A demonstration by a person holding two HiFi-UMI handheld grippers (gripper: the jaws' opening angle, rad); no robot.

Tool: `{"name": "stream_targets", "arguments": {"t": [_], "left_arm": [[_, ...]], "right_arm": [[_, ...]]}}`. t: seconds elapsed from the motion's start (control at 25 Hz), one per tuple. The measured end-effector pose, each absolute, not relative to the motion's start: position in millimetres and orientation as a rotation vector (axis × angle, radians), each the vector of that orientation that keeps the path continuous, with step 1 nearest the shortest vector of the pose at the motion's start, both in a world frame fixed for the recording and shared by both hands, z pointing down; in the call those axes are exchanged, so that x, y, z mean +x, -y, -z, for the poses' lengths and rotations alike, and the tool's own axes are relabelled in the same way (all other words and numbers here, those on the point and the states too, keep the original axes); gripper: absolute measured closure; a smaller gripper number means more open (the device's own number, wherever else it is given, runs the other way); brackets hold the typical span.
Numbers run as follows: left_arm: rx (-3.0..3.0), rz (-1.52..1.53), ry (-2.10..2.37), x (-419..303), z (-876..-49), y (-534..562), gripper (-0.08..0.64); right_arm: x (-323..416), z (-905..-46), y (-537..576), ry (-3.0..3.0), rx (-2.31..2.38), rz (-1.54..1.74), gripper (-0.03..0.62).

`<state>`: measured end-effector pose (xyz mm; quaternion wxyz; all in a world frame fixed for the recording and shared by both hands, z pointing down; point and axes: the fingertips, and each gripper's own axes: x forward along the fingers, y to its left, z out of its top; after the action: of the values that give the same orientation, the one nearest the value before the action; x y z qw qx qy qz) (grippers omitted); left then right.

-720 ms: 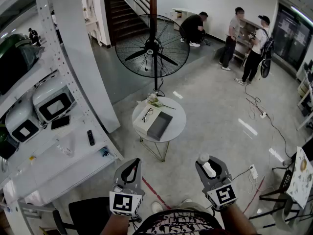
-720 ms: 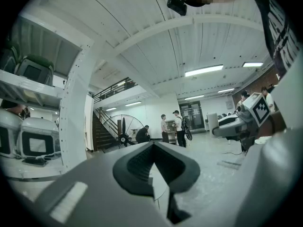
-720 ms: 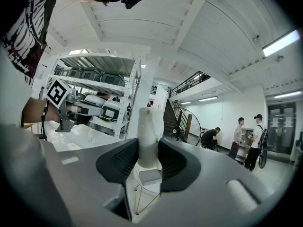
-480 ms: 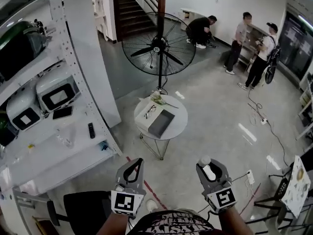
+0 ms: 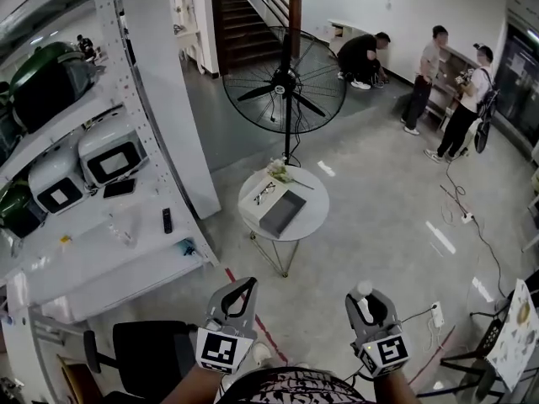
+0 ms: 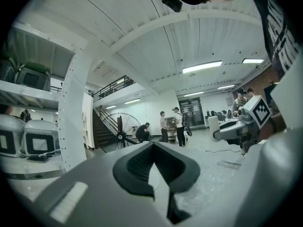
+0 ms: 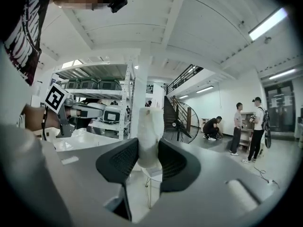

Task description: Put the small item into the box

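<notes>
Down at the bottom of the head view, both grippers are held out low in front of the person. The left gripper point(image 5: 245, 285) has its jaws closed tip to tip, and its own view confirms it: the left gripper point(image 6: 152, 148) shows dark pads meeting at a point with nothing between them. The right gripper point(image 5: 365, 298) is the busy one, clamped on the small white item point(image 5: 361, 291), whose rounded top pokes out past the jaw tips. In the right gripper view the pads press both sides of that small white item point(image 7: 149, 135), which stands upright between them.

Beside the left gripper, low in the frame, sits a black chair point(image 5: 143, 352). Off to the left runs a white shelving rack point(image 5: 126, 141) with bulky housings on it.

Further out on the concrete floor stands the round bench point(image 5: 313, 219), well apart from both grippers. On it lies the box point(image 5: 283, 213), a pale body with a dark grey panel facing up, and what looks like a pair of glasses point(image 5: 264, 192) on the white part. So the item is in the right gripper, nowhere near the box.

Beyond the bench rises a big pedestal fan point(image 5: 285, 80), then a staircase point(image 5: 244, 23), and at the far wall three people point(image 5: 421, 78), one of them crouching.
</notes>
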<state>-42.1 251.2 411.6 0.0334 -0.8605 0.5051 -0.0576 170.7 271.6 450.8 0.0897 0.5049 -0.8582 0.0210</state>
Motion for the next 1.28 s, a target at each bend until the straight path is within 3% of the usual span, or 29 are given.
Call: {"name": "stream_targets", "arguments": {"t": [0.68, 1.28], "left_arm": [[-2.621, 0.289, -1.642, -23, -421, -301, 0.558], [-2.639, 0.238, -1.655, -89, -422, -202, 0.558]], "right_arm": [[198, -455, -300, 2.675, 1.461, -0.098, 0.431], [131, -462, -202, 2.636, 1.423, -0.122, 0.431]]}}
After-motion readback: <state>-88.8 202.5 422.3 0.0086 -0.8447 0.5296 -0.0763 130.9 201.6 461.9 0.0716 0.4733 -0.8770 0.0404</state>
